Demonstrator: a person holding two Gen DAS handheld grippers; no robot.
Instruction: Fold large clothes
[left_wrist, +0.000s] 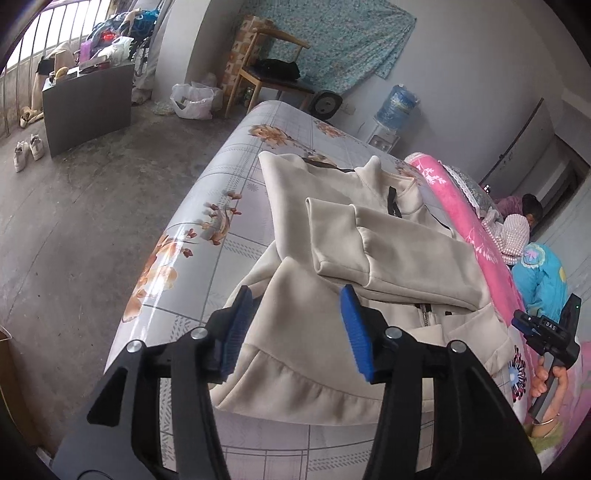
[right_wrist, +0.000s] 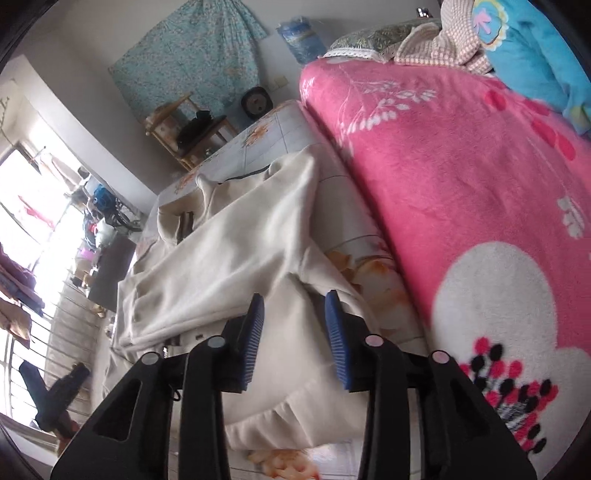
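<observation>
Left wrist view: cream jacket (left_wrist: 332, 258) on floral bed sheet (left_wrist: 207, 206), long axis running near to far, sleeves folded across, hem nearest both tongs. Left gripper (left_wrist: 295, 328) agape over hem, gripping nothing; right gripper (right_wrist: 293, 339) likewise, equally near. Containers: white bag (left_wrist: 192, 101) far left, contents unclear

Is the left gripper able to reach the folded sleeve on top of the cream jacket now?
Probably yes. The left gripper is open above the cream jacket, and nothing lies between it and the folded sleeve just ahead.
</observation>
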